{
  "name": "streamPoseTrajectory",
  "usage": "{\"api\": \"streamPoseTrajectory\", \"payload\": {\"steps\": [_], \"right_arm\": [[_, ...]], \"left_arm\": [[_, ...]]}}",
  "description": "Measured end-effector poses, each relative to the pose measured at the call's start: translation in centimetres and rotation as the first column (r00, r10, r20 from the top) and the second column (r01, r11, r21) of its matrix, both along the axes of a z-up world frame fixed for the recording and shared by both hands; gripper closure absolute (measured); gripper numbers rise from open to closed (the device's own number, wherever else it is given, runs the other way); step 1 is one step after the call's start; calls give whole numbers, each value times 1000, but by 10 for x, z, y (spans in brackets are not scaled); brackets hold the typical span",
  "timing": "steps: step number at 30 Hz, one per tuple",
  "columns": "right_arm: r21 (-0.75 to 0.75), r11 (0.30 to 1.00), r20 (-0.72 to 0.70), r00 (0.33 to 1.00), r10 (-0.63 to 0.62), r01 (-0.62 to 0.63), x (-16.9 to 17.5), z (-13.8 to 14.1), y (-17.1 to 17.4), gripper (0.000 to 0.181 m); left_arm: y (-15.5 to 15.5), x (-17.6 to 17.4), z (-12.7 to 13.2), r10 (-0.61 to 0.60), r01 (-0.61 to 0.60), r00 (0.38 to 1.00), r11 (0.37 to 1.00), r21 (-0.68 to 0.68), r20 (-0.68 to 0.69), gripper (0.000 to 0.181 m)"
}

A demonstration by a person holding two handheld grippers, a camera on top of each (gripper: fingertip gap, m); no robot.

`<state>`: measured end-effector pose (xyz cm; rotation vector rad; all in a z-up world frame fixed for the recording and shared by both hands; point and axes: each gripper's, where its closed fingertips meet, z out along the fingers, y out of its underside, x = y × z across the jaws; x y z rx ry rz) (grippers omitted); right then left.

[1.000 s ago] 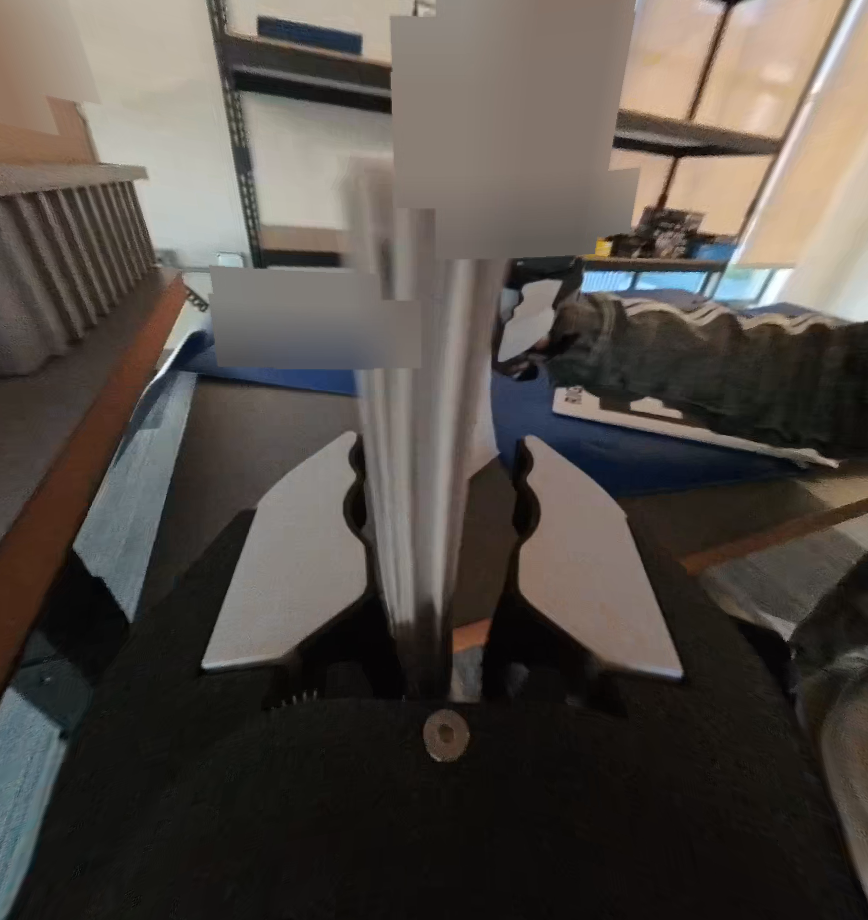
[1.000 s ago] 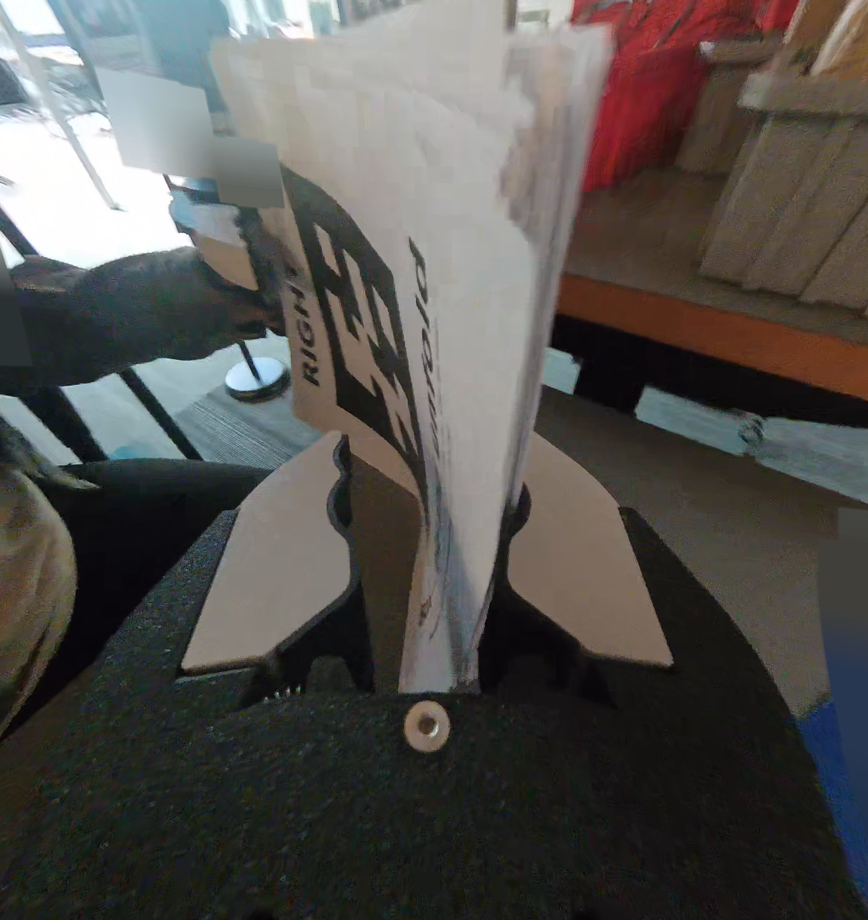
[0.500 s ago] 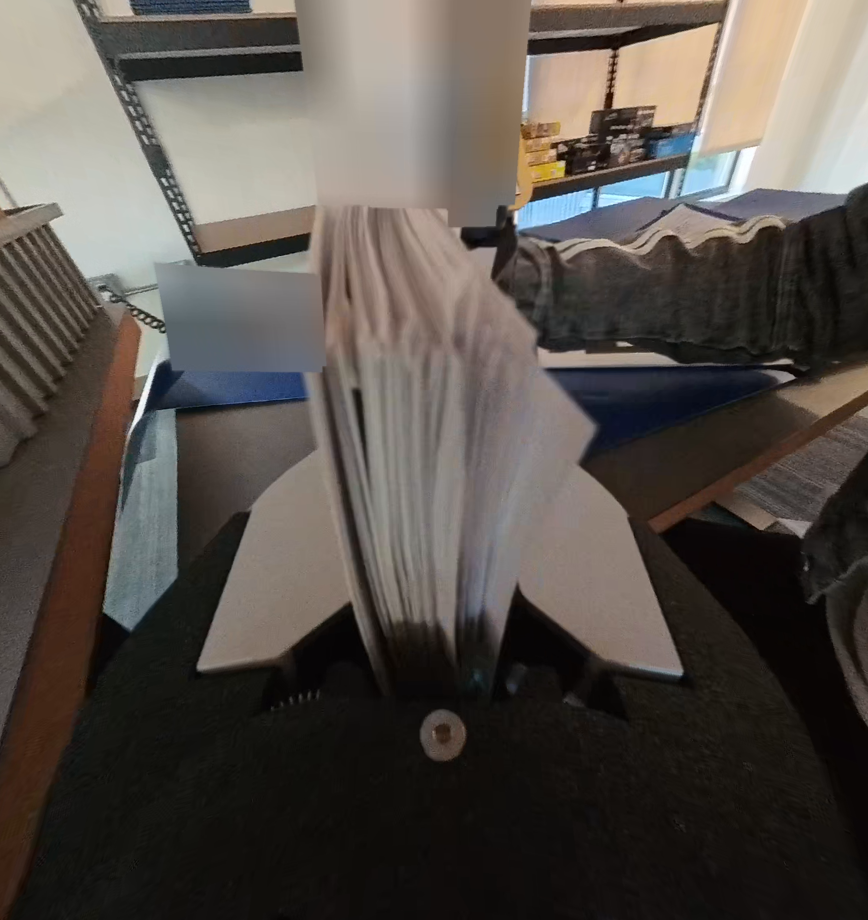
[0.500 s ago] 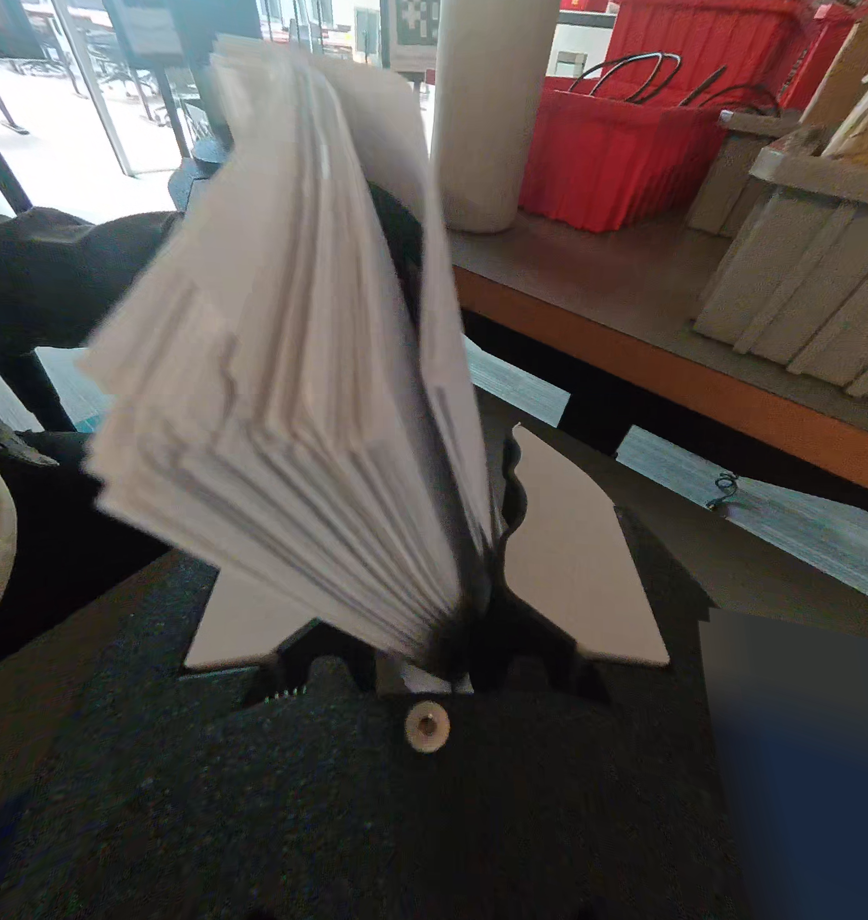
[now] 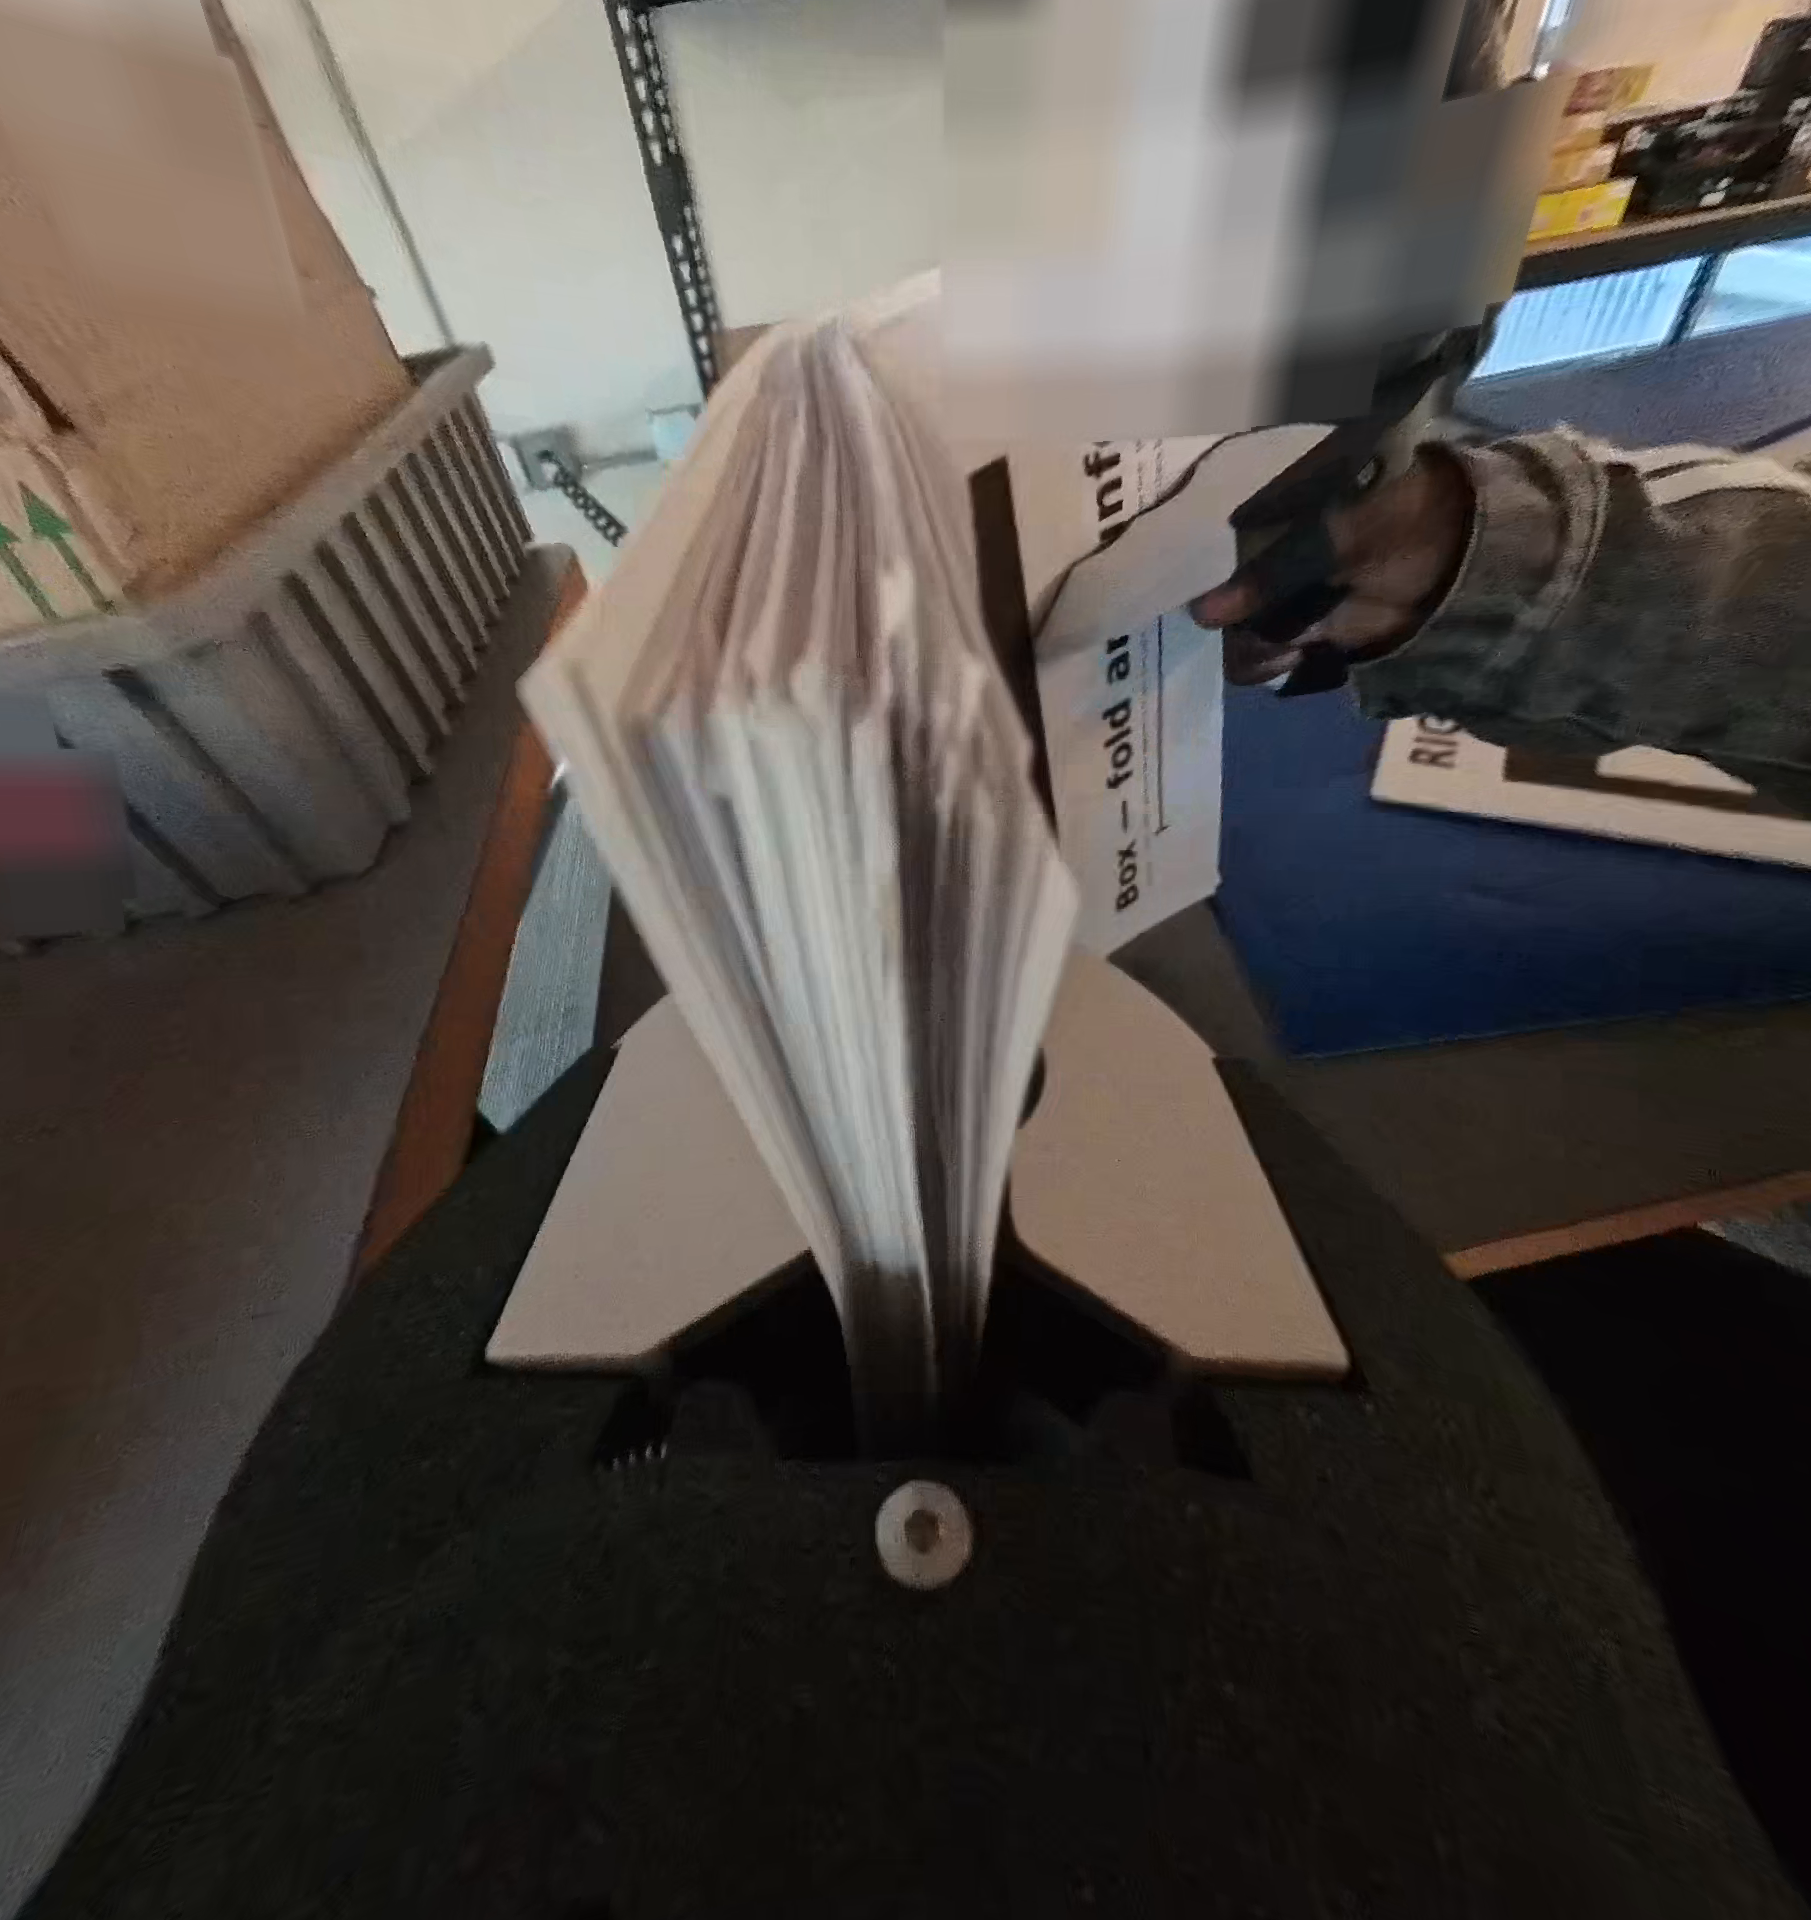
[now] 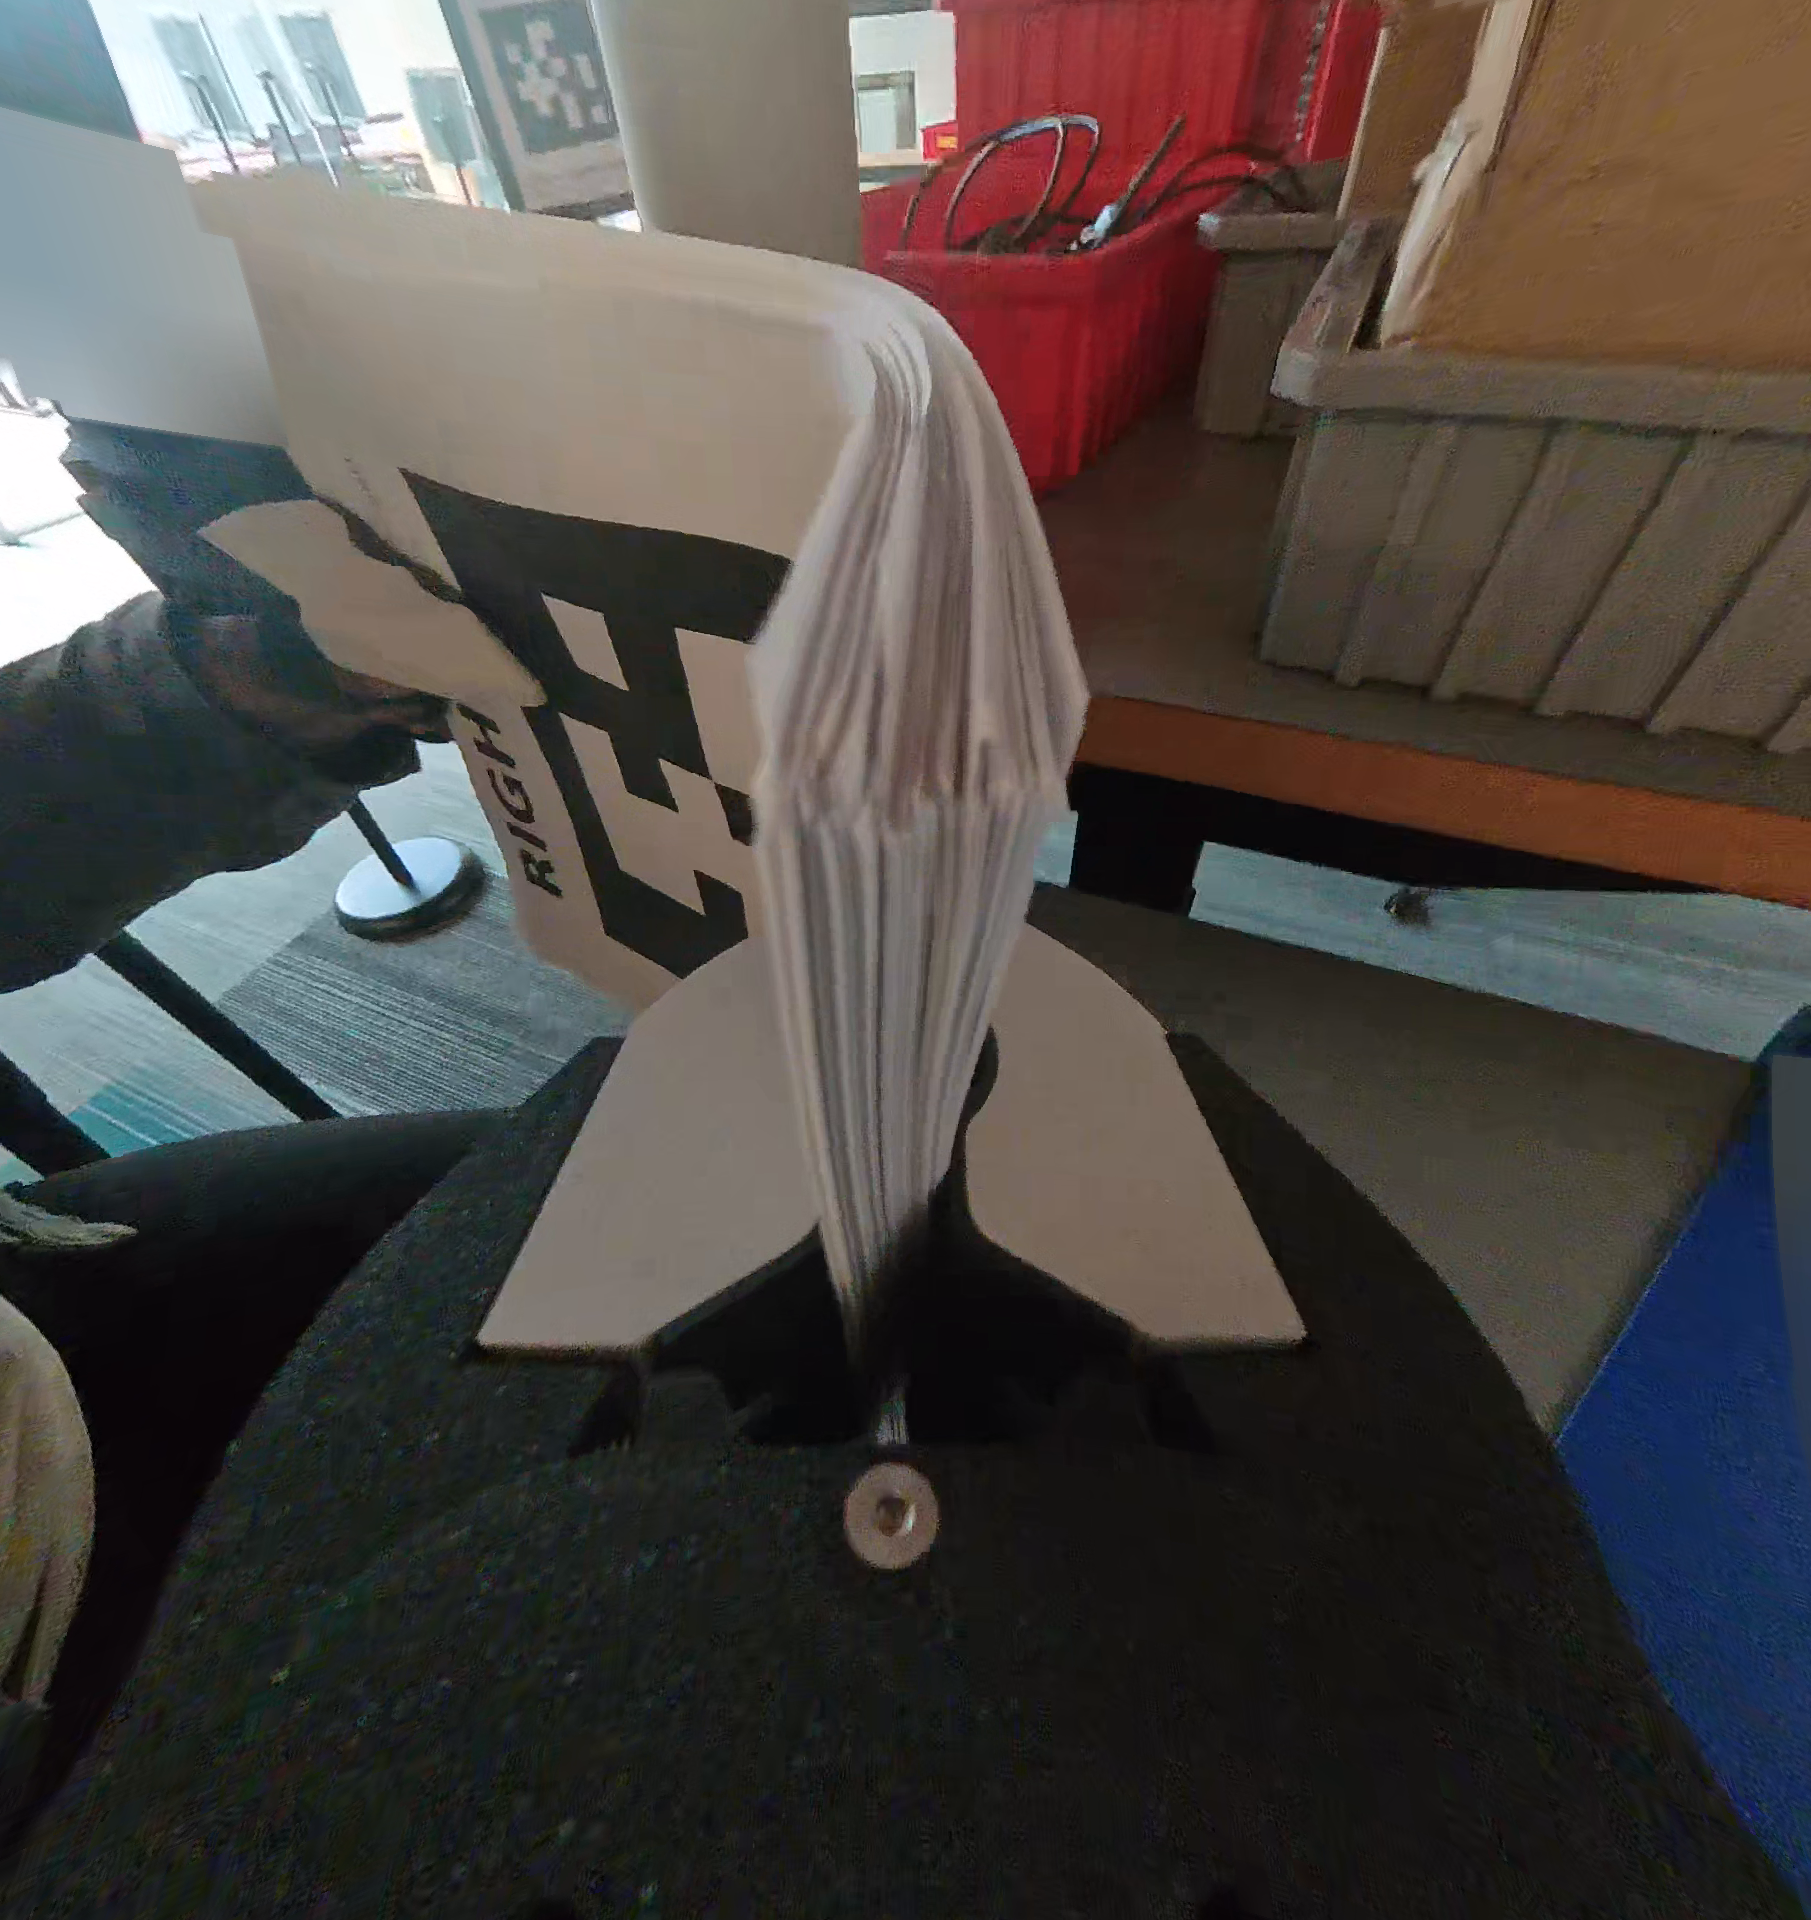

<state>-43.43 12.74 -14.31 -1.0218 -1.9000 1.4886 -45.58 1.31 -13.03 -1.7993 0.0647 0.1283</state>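
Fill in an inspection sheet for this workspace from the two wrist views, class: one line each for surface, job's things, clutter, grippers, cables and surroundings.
Surface: grey-brown table with a blue mat on it.
Job's things: thick stack of white printed sheets, held upright and bent between both grippers.
Clutter: another printed sheet lying on the mat.
Grippers: left gripper shut on one end of the stack; right gripper shut on the other end, a dark sleeve behind it.
Cables: black cables in a red bin.
Surroundings: grey ribbed crates on an orange-edged bench, metal shelving, cardboard box.
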Motion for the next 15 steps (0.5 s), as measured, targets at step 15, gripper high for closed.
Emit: {"api": "streamPoseTrajectory", "payload": {"steps": [15], "right_arm": [[-88,980,181,970,-162,180,38,-34,-18,162]], "left_arm": [[7,-5,-27,-60,167,950,926,-337,305,159]]}}
